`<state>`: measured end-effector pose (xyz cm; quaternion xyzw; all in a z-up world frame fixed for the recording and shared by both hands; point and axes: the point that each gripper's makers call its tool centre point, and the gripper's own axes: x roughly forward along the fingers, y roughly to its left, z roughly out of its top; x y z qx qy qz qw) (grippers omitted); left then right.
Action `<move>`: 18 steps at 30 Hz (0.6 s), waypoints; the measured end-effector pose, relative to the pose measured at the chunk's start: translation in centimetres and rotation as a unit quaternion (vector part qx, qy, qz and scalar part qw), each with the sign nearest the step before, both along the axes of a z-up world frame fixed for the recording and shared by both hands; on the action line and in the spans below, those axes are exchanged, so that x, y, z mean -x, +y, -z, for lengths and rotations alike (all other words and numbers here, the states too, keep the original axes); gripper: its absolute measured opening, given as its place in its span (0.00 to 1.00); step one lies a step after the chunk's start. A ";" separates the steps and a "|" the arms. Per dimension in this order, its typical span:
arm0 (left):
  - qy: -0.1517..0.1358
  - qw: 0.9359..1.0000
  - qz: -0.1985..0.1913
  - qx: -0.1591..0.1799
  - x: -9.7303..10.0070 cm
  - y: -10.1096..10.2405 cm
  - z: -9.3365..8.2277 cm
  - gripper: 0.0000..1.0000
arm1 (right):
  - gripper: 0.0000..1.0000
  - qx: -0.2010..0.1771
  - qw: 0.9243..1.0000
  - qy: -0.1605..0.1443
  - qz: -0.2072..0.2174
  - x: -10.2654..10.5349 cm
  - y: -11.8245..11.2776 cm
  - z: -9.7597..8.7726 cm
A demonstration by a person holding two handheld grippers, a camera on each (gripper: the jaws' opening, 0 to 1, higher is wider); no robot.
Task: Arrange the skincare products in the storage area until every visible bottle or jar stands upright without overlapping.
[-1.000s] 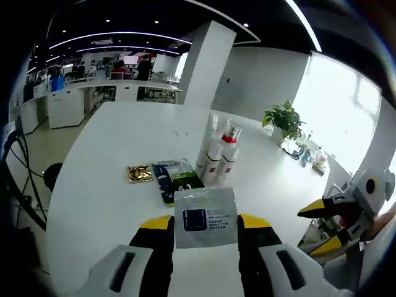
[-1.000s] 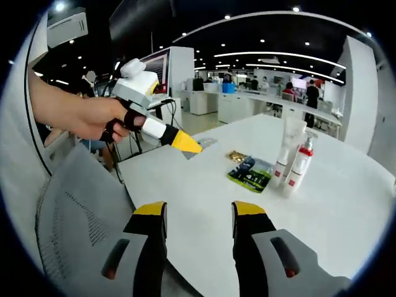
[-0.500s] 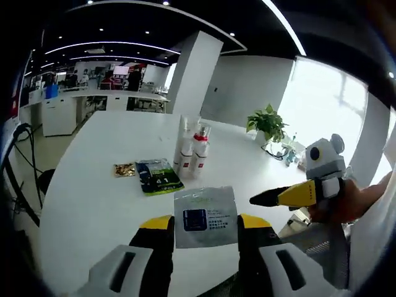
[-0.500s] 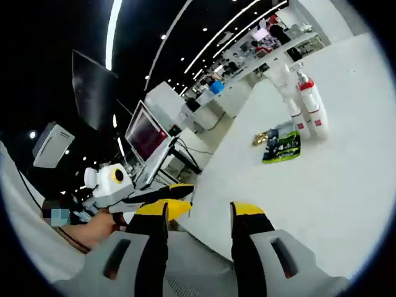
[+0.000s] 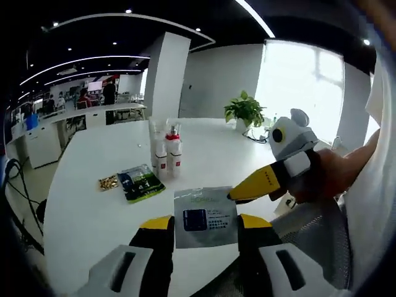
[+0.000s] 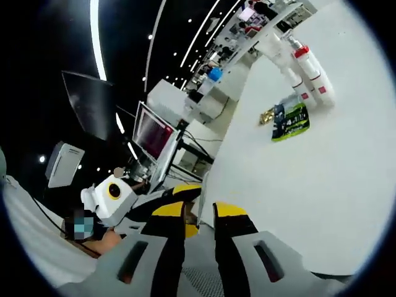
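Note:
My left gripper (image 5: 204, 221) is shut on a silver sachet (image 5: 205, 214) with a blue square label, held flat above the white table (image 5: 93, 216). The right gripper (image 5: 242, 193) reaches in from the right, its yellow tips at the sachet's upper right corner. In the right gripper view my right gripper (image 6: 199, 210) has its jaws close together with a narrow gap, and the sachet's thin edge lies in that gap. The left gripper (image 6: 182, 192) sits just behind. Three white bottles (image 5: 166, 151) (image 6: 306, 71), one red-capped, stand upright together on the table.
A dark green sachet (image 5: 141, 182) (image 6: 291, 120) and a small gold one (image 5: 108, 182) (image 6: 266, 116) lie flat beside the bottles. A potted plant (image 5: 244, 111) stands at the table's far edge. A mesh chair (image 5: 309, 247) is below right. A monitor (image 6: 153, 133) and desks lie beyond.
The right gripper has come up to the sachet's corner and its jaws have narrowed. Both views have swung; the left gripper still holds the sachet.

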<state>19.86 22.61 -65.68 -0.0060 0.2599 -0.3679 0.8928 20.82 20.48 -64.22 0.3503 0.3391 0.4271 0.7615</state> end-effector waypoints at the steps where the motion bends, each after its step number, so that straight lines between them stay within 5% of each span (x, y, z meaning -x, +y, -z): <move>1: -0.003 1.000 0.004 -0.001 0.1 -0.1 -0.1 0.42 | 0.10 -0.002 1.000 0.004 0.000 0.0 0.0 0.0; 3: -0.005 1.000 0.011 -0.003 0.2 -0.3 -0.2 0.42 | 0.01 0.004 1.000 -0.005 0.008 -0.2 -0.3 -0.1; 11: 0.006 1.000 0.018 0.011 0.2 -0.3 -0.1 0.42 | 0.00 0.000 1.000 -0.004 0.005 -0.2 -0.3 -0.1; 16: 0.049 0.994 0.014 0.094 0.8 0.0 -0.6 0.44 | 0.00 -0.019 1.000 -0.002 0.014 -0.5 -1.0 -0.7; 18: 0.066 0.987 0.002 0.144 0.6 0.3 -0.9 0.45 | 0.00 -0.031 0.999 0.001 0.015 -0.5 -1.1 -0.9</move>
